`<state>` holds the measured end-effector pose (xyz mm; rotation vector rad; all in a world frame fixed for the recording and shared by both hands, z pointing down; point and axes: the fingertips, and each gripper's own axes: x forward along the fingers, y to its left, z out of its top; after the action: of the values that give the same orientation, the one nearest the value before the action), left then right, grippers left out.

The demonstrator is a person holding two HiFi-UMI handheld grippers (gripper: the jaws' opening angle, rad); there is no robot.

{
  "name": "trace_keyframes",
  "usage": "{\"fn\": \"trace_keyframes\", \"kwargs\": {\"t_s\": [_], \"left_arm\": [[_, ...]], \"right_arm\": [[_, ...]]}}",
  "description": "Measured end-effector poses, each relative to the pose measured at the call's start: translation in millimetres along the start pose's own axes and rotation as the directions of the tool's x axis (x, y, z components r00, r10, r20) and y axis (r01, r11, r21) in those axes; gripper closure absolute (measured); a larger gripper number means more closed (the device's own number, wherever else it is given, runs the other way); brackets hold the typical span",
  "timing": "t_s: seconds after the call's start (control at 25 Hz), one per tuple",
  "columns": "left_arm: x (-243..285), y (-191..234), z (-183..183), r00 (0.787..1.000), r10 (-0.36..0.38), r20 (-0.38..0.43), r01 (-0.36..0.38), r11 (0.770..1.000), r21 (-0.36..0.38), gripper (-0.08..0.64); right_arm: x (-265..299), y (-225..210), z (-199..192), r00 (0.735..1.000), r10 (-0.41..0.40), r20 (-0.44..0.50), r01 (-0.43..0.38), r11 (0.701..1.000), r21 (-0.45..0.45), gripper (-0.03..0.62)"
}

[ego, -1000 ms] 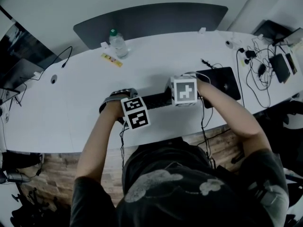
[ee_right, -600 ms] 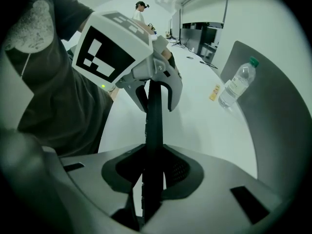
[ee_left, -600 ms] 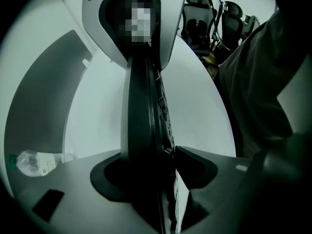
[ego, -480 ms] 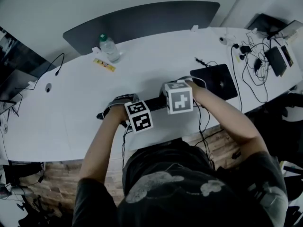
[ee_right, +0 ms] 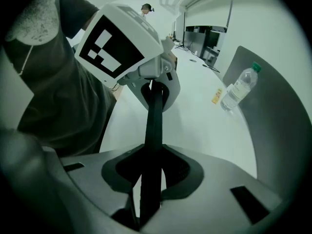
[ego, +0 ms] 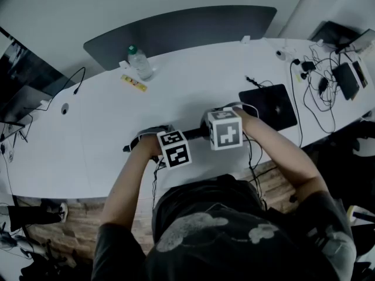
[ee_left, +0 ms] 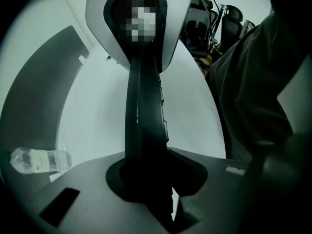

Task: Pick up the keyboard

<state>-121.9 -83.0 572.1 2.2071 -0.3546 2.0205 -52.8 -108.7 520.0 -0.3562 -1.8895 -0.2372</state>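
Observation:
A black keyboard (ego: 196, 133) sits near the front edge of the white table (ego: 88, 127), running between my two grippers. In both gripper views it shows edge-on as a thin dark bar (ee_left: 145, 111) (ee_right: 155, 116). My left gripper (ego: 170, 146) points straight down at its left end. Its jaws are closing and the pads press on that end (ee_left: 151, 189). My right gripper (ego: 222, 130) is shut on the right end (ee_right: 146, 179). Each gripper view shows the other gripper at the bar's far end: the right one (ee_left: 136, 28), the left one (ee_right: 122, 40).
A water bottle (ego: 139, 62) and a yellow strip (ego: 134, 83) lie at the back left. A closed black laptop (ego: 270, 106) lies just right of my right hand. Cables and small devices (ego: 328, 78) crowd the far right. A grey partition (ego: 176, 31) stands behind the table.
My left hand has come down slightly onto the keyboard's left end. My right hand has stayed at the right end.

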Motion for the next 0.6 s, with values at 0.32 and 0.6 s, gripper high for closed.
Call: {"fn": "trace_keyframes", "kwargs": {"t_s": [0.32, 0.6], "left_arm": [[-18.0, 0.1, 5.8, 0.998, -0.023, 0.052, 0.031, 0.988, -0.154, 0.482], [-39.1, 0.5, 11.6, 0.994, 0.103, 0.040, -0.091, 0.967, -0.240, 0.482]], "right_arm": [[-19.5, -16.9, 5.1, 0.987, -0.158, 0.041, 0.161, 0.983, -0.087, 0.460], [-57.8, -14.7, 22.7, 0.954, -0.224, 0.201, 0.246, 0.965, -0.088, 0.307]]}}
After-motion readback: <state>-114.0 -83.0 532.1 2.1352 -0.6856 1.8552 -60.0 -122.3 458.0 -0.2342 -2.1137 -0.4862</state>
